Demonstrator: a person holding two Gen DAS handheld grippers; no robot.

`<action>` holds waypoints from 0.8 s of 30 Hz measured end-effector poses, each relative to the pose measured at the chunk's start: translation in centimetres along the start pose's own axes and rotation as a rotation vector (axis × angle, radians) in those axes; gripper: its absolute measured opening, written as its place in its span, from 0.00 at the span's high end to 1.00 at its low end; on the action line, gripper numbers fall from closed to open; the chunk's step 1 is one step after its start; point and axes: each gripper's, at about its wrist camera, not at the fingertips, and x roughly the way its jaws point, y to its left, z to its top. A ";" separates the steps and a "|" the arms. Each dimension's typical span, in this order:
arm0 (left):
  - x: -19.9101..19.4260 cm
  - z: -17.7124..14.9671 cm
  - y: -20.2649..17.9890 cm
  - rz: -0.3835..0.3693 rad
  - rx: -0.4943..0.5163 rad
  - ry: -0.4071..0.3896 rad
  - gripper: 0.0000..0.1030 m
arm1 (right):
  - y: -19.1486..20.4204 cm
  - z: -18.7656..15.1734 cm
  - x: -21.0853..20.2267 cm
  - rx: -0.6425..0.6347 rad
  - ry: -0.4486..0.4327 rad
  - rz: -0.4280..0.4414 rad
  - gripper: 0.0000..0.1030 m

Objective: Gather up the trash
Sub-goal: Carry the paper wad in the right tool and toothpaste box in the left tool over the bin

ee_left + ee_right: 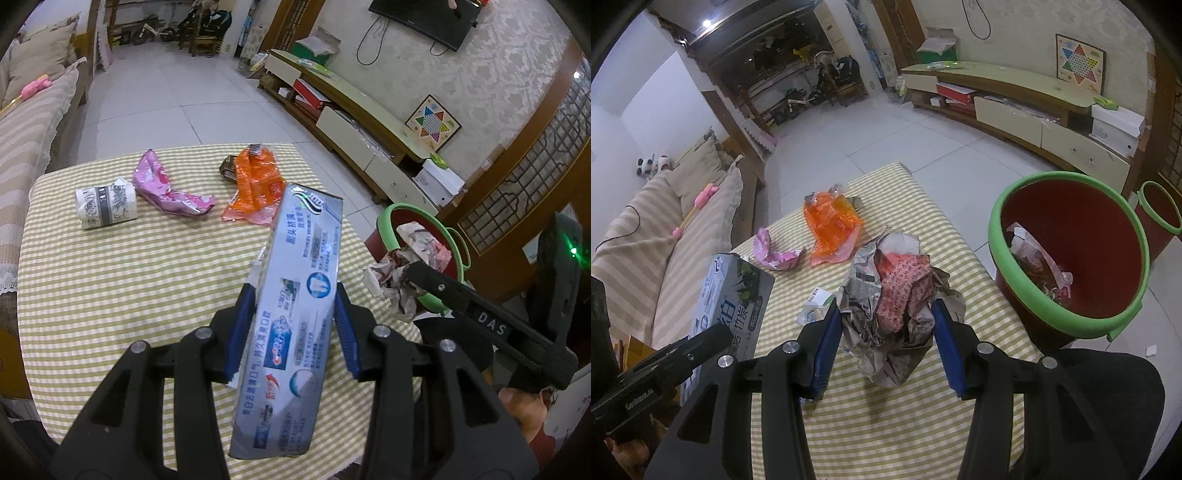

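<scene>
My left gripper point(293, 317) is shut on a grey toothpaste box point(291, 317) held above the checked table point(129, 280); the box also shows in the right wrist view point(731, 306). My right gripper point(884, 332) is shut on a crumpled newspaper wad point(897, 306), also seen in the left wrist view point(395, 280), near the table's right edge. A red bin with a green rim point(1067, 251) stands off the right edge with some trash inside. A pink wrapper point(166, 188), an orange wrapper point(255, 184) and a paper roll point(105, 203) lie on the table.
A small white-green packet point(816, 299) lies by my right gripper's left finger. A second green-rimmed bin point(1160, 210) stands behind the first. A striped sofa point(26, 140) is left of the table. A TV cabinet point(1015, 96) lines the far wall.
</scene>
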 end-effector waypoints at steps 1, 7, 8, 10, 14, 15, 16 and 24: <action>0.1 0.1 -0.1 0.000 0.004 0.000 0.60 | -0.1 0.0 0.0 0.003 -0.001 0.000 0.54; 0.5 0.5 -1.0 -0.006 0.022 0.004 0.60 | -0.8 0.1 -0.7 0.020 -0.013 -0.007 0.54; 0.6 0.7 -1.2 -0.006 0.025 0.004 0.60 | -1.0 0.2 -0.9 0.021 -0.016 -0.011 0.54; 0.7 0.8 -1.3 -0.007 0.030 0.003 0.60 | -1.5 0.3 -1.2 0.025 -0.024 -0.019 0.54; 0.7 1.2 -2.0 -0.006 0.044 -0.004 0.60 | -2.6 0.5 -1.7 0.037 -0.035 -0.038 0.54; 0.6 1.3 -2.2 -0.006 0.048 -0.008 0.60 | -3.0 0.6 -1.9 0.043 -0.039 -0.045 0.54; 0.5 1.5 -2.4 -0.006 0.053 -0.011 0.60 | -3.3 0.7 -2.1 0.045 -0.042 -0.047 0.54; 1.2 2.6 -4.8 -0.019 0.098 -0.018 0.60 | -5.7 2.0 -3.9 0.045 -0.089 -0.077 0.53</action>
